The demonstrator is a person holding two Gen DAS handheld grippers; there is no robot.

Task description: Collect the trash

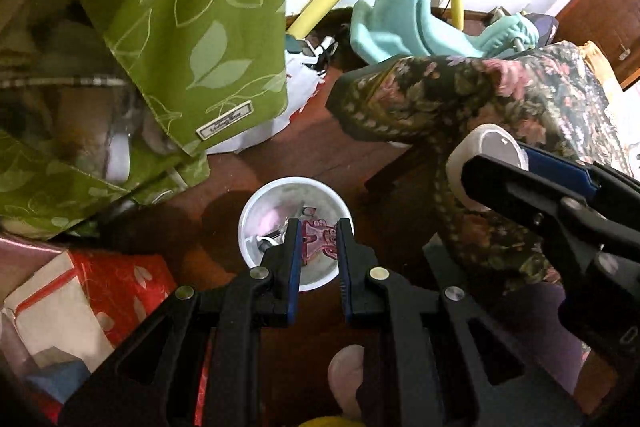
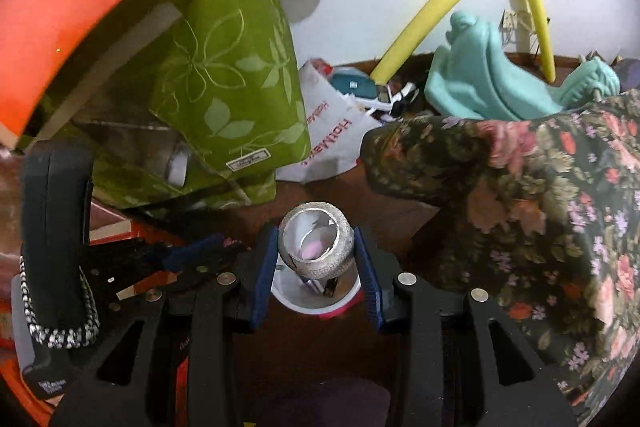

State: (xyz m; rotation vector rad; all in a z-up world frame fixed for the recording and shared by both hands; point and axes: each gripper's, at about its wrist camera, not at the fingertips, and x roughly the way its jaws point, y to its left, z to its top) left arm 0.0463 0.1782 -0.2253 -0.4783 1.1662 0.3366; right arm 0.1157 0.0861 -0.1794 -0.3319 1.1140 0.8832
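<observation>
**Desk:** What have you got in the left claw?

**Me:** My left claw [image 1: 318,227] is nearly closed, pinching a pink patterned scrap [image 1: 319,239] between its blue pads. It hangs right over the white bin [image 1: 251,211] on the brown floor [image 1: 280,155], so the scrap sits above the bin's open mouth. Inside the bin I can see something pale pink and a few dark bits, too blurred to name.

**Desk:** And the right?

**Me:** My right claw [image 2: 316,247] is partly open and clamped on a crumpled white paper cup [image 2: 320,269], one pad on each side. The cup's open end faces the camera, and it is held directly above the same bin [image 2: 296,301], whose rim shows just beneath it. In the left view the cup [image 1: 472,155] is off to the right of the bin, up by the floral cloth [image 1: 500,99].

**Desk:** Surroundings?

**Me:** Green leaf-print fabric [image 1: 192,27] lies beyond the bin to the left, and a red box [image 1: 108,291] lies beside my left claw.
</observation>
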